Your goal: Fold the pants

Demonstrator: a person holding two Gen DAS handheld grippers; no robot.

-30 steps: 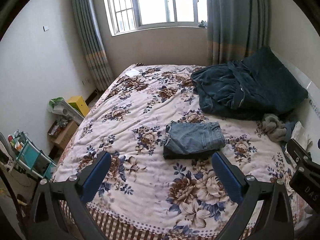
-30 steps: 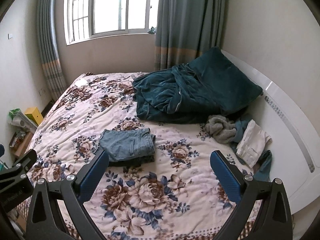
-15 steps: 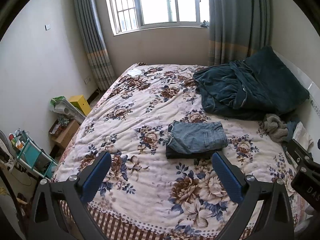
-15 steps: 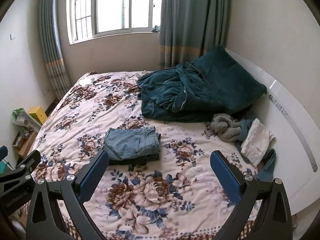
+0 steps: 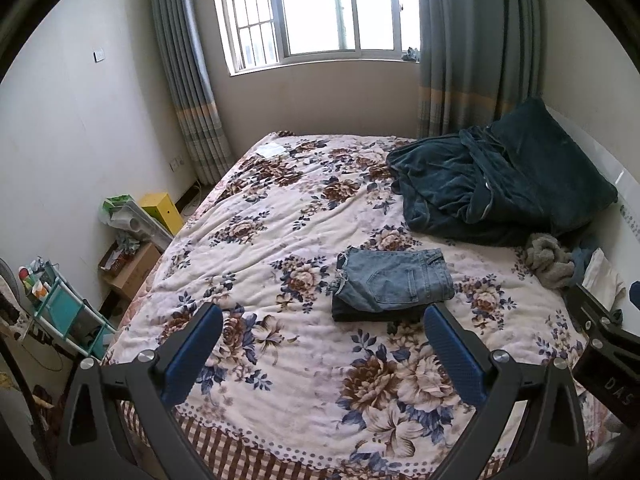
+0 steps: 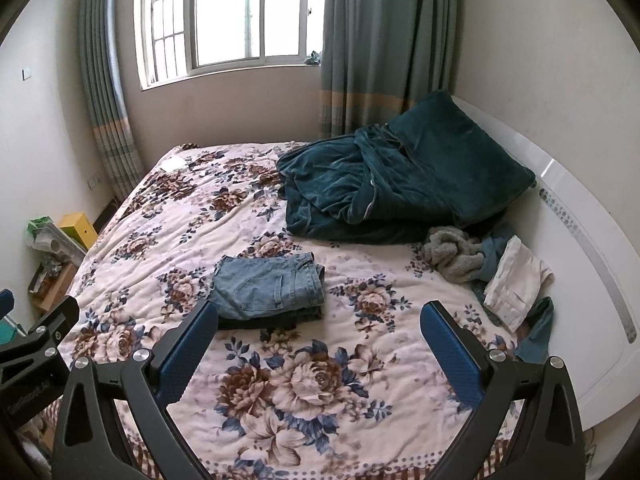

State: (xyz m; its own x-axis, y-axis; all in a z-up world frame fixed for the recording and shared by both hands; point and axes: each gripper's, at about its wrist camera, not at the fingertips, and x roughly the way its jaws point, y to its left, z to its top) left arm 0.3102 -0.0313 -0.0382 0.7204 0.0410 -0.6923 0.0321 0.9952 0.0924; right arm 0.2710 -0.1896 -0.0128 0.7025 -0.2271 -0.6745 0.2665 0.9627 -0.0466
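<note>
Ahead of both sets of jaws, on the floral quilt (image 5: 280, 216): folded jeans (image 5: 394, 280), a compact blue rectangle sitting on a darker folded layer beneath; whether that layer is a 2nd garment or part of the same pair, cannot tell.

Left gripper (image 5: 324, 336): jaws spread wide, nothing between them, jeans just beyond its right fingertip; right gripper (image 6: 318, 334): jaws likewise wide apart and empty, jeans just beyond its left fingertip; neither touches cloth.

Judgement: fold looks finished or nearly so; risks from here are mostly of undoing it.
- A pad dragged across the top layer would skew the stack or peel a flap open; soft quilt gives little resistance.
- Pinching only the top layer would lift it off the dark one below.
- Quilt may bunch between the pads if a jaw comes down too low.
- Loose heap right of the right jaws, grey garment (image 6: 456, 254) and white folded piece (image 6: 516, 280); a wide sweep could snag them.
- Dark green blanket (image 6: 360, 196) lies beyond the jeans, well apart.
</note>
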